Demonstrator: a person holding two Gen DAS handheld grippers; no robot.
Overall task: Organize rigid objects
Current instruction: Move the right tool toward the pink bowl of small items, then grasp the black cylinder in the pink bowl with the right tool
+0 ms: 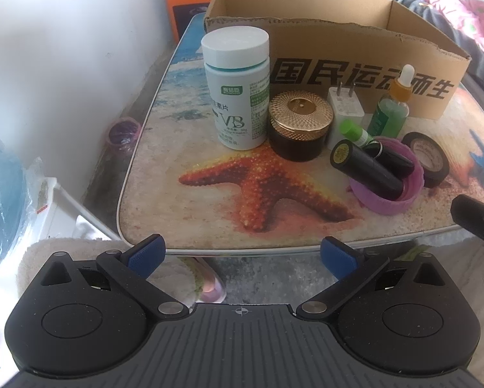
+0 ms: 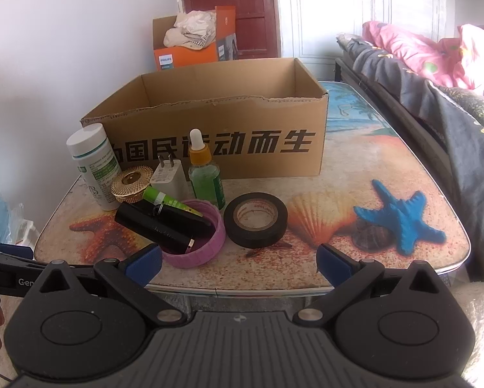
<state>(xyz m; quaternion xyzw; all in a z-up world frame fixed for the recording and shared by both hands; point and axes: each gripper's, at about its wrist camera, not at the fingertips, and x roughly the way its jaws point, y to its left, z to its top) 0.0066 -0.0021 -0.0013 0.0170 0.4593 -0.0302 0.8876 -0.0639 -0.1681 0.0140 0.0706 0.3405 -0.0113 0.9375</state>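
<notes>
An open cardboard box (image 2: 229, 142) (image 1: 355, 74) stands at the back of the table, nothing visible inside. In front of it stand a white vitamin bottle (image 1: 237, 90) (image 2: 95, 165), a gold-lidded dark jar (image 1: 300, 126) (image 2: 132, 179), a white plug adapter (image 1: 343, 110) (image 2: 171, 177) and a green dropper bottle (image 1: 392, 106) (image 2: 205, 177). A purple lid (image 1: 387, 200) (image 2: 206, 245) holds two black tubes (image 1: 368, 168) (image 2: 154, 226) and a green stick (image 1: 355, 132) (image 2: 167, 199). A black tape roll (image 2: 256, 220) (image 1: 427, 158) lies to its right. My left gripper (image 1: 242, 253) and right gripper (image 2: 238, 263) hover open at the table's front edge, holding nothing.
The table (image 2: 355, 265) has a beach-print top with starfish and shell pictures. An orange box (image 2: 190, 51) sits behind the cardboard box. A bed with pink and dark bedding (image 2: 436, 74) runs along the right side. A white wall (image 1: 64, 64) and bags lie to the left.
</notes>
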